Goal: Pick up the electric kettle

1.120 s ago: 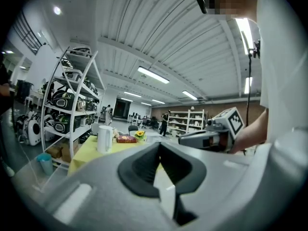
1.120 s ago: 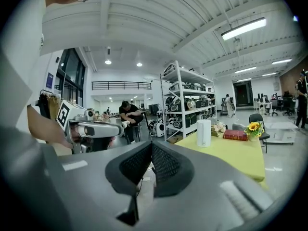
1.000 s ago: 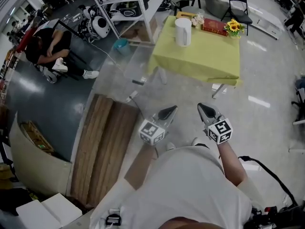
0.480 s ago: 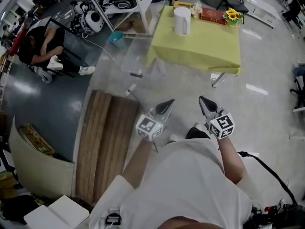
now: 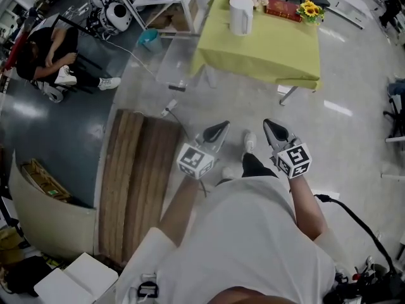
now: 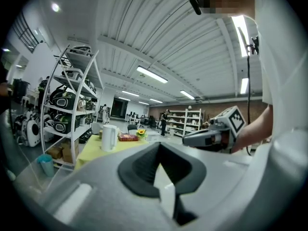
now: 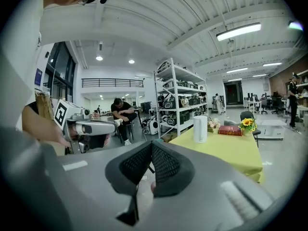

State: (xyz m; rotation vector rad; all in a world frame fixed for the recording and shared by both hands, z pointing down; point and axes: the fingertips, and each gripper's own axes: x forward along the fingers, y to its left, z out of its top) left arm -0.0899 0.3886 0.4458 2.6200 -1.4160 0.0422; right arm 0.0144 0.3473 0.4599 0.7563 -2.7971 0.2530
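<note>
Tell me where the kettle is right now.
In the head view it is at top centre: the white kettle stands upright on the far left part of the yellow-green table, left of the red book and the sunflowers.

White electric kettle (image 5: 240, 14) upright on yellow-green table (image 5: 266, 52), far edge.

The yellow-green clothed table (image 5: 266, 56) bears a white electric kettle (image 5: 241, 15), a red book (image 5: 283, 9) and sunflowers (image 5: 309, 9).

Smooth white plastic for the electric kettle (image 5: 241, 14); matt fabric for the tablecloth (image 5: 266, 52); glossy polish on the floor (image 5: 354, 135) (lamp glare showing); rough-grained wood in the boards (image 5: 136, 179).
</note>
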